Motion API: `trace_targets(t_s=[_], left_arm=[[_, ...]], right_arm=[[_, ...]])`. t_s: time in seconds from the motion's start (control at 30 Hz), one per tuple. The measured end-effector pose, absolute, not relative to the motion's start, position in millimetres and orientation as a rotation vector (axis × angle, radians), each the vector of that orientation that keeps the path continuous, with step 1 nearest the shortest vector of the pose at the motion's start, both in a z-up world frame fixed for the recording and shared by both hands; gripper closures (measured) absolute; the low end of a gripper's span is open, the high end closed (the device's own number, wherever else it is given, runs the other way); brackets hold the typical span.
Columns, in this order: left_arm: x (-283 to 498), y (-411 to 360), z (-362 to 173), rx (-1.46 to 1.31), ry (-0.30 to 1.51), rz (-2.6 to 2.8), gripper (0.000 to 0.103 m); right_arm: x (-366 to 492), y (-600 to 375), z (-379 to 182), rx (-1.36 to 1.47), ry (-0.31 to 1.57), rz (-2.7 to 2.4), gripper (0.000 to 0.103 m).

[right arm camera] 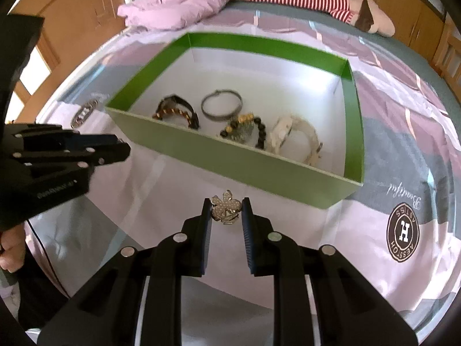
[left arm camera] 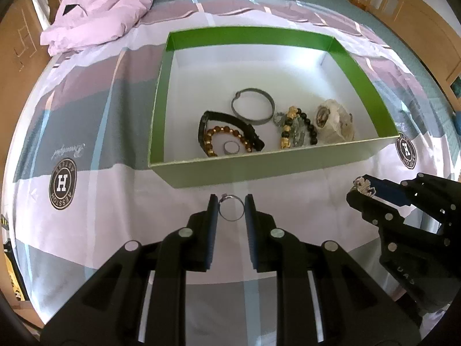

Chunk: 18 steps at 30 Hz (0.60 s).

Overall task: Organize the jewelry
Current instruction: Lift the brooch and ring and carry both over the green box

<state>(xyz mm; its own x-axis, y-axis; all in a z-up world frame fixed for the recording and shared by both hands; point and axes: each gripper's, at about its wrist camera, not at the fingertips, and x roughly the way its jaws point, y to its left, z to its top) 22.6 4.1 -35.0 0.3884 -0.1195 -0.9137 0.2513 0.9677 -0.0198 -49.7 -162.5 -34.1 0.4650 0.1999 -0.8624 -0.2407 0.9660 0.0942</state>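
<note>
A green box with a white floor sits on the bed and holds a silver bangle, a brown bead bracelet, a black band, a small ring, dark and gold beads and a white watch. My left gripper is shut on a thin silver ring, just in front of the box's near wall. My right gripper is shut on a sparkly flower-shaped clip, also in front of the box.
A checked pink and grey bedsheet covers the bed. A crumpled pink quilt lies at the back left and a striped plush toy along the headboard. Wooden furniture stands to the right. A hand shows at the left edge.
</note>
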Motion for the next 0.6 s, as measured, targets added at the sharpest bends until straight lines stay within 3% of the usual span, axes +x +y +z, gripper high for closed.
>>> trace_targets(t_s=[0.6], left_arm=[[18.5,4.4,-15.5,0.15,1.032,-0.199,0.084]], right_arm=[[-54.7,-173.5,-5.0,0.051,0.868,0.28,0.082]])
